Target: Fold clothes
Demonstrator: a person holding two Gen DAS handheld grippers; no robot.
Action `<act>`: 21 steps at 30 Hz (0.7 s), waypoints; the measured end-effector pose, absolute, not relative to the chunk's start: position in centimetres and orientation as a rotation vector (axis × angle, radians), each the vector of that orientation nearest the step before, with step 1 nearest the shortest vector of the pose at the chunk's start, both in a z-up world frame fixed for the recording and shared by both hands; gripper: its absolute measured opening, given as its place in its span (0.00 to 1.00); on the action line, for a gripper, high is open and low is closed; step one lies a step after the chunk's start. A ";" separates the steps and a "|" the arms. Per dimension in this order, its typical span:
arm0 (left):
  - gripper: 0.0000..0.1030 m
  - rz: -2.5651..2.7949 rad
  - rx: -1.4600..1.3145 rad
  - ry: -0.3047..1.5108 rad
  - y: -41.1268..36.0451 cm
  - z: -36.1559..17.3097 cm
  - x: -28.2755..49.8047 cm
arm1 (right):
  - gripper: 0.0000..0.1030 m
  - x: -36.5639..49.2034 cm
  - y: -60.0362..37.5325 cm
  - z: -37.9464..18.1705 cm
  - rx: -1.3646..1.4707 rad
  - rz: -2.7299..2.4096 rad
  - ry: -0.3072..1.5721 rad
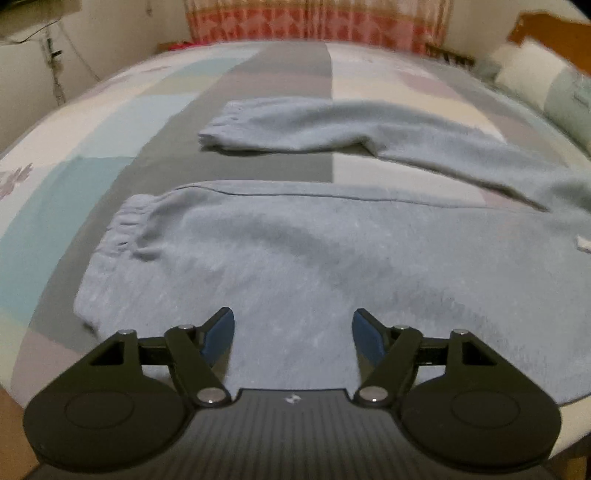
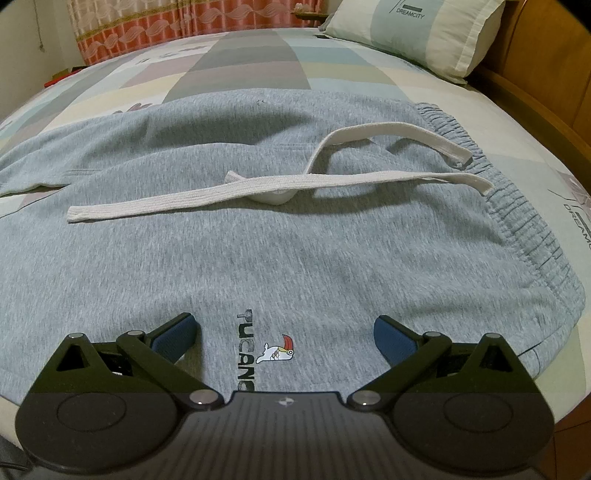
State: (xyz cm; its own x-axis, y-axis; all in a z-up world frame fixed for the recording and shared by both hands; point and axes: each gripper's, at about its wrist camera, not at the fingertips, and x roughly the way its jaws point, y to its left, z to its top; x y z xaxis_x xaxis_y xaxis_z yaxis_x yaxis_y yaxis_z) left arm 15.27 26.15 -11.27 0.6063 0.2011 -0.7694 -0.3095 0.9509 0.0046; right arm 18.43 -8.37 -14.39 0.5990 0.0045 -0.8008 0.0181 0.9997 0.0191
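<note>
A pair of light grey fleece sweatpants (image 1: 295,258) was spread flat across a bed covered by a pastel patchwork sheet (image 1: 92,147), reaching the bed's near edge. One leg with a gathered cuff (image 1: 125,229) was laid along the near edge; the other leg (image 1: 332,125) was angled away toward the middle of the bed. A flat white drawstring (image 2: 258,188) was draped loosely over the fabric beside the elastic waistband (image 2: 517,206), and a printed toucan logo (image 2: 280,350) was seen near the near edge. A pillow with pale blocks (image 2: 417,33) was propped at the far right corner by the wooden headboard (image 2: 546,74); a red-patterned curtain (image 1: 314,22) was hung beyond the far edge.

The left gripper (image 1: 293,336) was held spread wide over the near leg, nothing clasped between its blue pads (image 1: 221,336). The right gripper (image 2: 284,339) was likewise spread wide above the logo, nothing grasped.
</note>
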 end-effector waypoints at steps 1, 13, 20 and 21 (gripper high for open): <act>0.73 0.316 -0.138 0.874 26.5 -11.2 14.8 | 1.00 18.4 -8.4 -14.4 0.026 -0.008 0.927; 0.74 0.192 -0.224 0.775 29.3 -8.2 17.4 | 1.00 18.3 -8.4 -14.4 0.026 -0.012 0.925; 0.75 0.271 -0.228 0.850 31.9 -11.0 19.6 | 1.00 18.3 -8.5 -14.3 0.025 -0.003 0.929; 0.76 0.292 -0.194 0.853 32.0 -11.1 19.0 | 1.00 18.3 -8.5 -14.3 0.024 0.001 0.929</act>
